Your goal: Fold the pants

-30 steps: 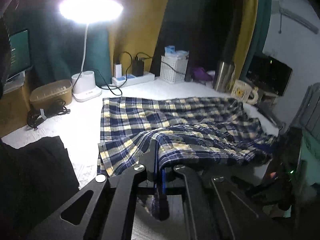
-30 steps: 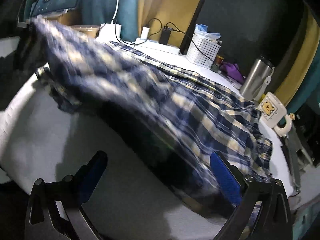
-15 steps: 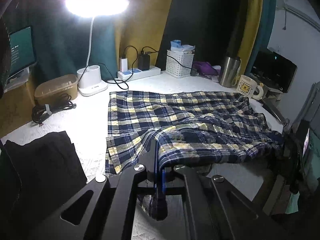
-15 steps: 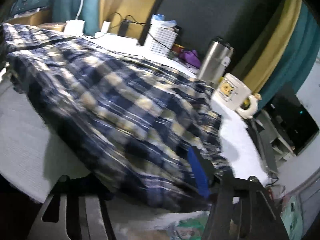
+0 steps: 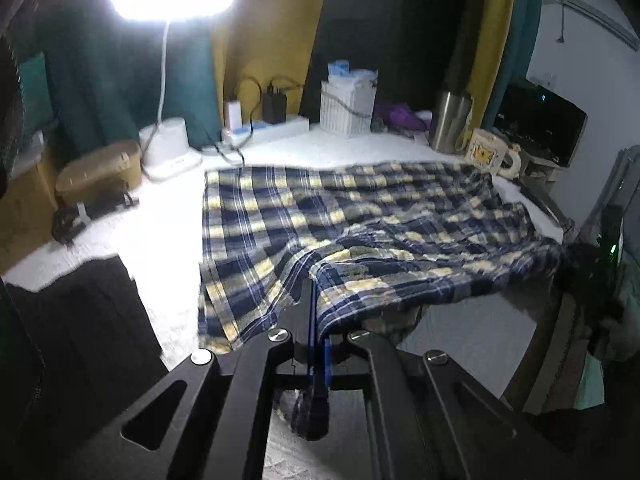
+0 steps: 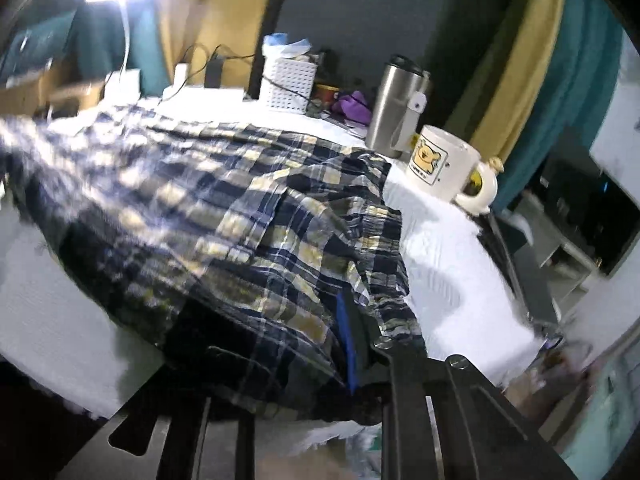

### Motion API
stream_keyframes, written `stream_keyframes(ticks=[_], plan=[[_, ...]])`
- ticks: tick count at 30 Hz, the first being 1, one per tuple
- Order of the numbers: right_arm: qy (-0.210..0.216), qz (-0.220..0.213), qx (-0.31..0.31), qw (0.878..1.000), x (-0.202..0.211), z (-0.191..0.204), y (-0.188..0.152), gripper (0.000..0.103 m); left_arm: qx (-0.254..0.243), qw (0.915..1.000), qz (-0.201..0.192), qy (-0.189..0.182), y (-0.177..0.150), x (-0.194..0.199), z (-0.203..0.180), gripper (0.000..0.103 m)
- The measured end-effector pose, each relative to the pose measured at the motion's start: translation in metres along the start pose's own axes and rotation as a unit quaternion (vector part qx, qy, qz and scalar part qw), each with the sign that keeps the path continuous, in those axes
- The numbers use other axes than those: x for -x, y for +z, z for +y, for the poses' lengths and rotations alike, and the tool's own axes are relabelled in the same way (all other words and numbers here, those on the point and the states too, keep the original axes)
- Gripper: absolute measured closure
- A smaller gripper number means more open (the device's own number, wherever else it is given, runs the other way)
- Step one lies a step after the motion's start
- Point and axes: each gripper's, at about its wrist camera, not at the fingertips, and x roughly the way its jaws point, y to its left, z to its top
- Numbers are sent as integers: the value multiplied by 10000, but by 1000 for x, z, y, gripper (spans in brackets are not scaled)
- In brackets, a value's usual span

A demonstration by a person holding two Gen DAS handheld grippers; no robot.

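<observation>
While pinching the near hem, lifting one corner of the garment clear of the table:

Left wrist view
- Left gripper (image 5: 316, 344): closing fully on cloth; a fold of plaid hanging out below the pads.
- Plaid pants (image 5: 320, 224): lying spread across the white table (image 5: 168, 248), near edge raised into a tent between the two holds, presumably for carrying over in a fold.
- Far side: crowding along the back with lamp base (image 5: 170, 148), power strip (image 5: 276, 126) and white basket (image 5: 348, 110); fold likely landing short of them.
- Left side: dark garment (image 5: 76, 328) lying near the pants, a strip of bare table between.
- Right side: cloth reaching the table edge; little room beyond.

Right wrist view
- Right gripper (image 6: 348, 344): jaws having just been closing, now narrow, with plaid cloth bunching between them; blue pad (image 6: 343, 320) pressing against fabric, other finger hidden under cloth.
- Pants corner: draping over the gripper, hiding the near table edge.
- Mug (image 6: 444, 168): standing just beside the cloth's far right corner; steel tumbler (image 6: 396, 108) behind it. Judging these the chief snag risk.
- Open room: bare table lying right of the cloth, before the edge.
</observation>
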Motion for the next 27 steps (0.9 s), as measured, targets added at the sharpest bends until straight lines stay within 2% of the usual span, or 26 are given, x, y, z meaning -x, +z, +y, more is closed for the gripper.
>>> stream_keyframes(ticks=[13, 17, 19, 23, 27], plan=[[74, -48, -196, 9998, 10, -7, 24, 86, -216, 9964, 820, -51, -32, -42, 3, 98], [89, -61, -332, 9994, 11, -11, 27, 86, -517, 9946, 878, 175, -41, -46, -6, 80], [87, -41, -431, 9990, 10, -15, 27, 86, -657, 9937, 853, 324, -43, -46, -8, 77], [114, -21, -538, 9985, 10, -19, 24, 86, -686, 9939, 680, 536, -45, -38, -2, 77], [205, -74, -510, 9985, 15, -16, 24, 86, -589, 9959, 412, 559, -40, -22, 2, 98]])
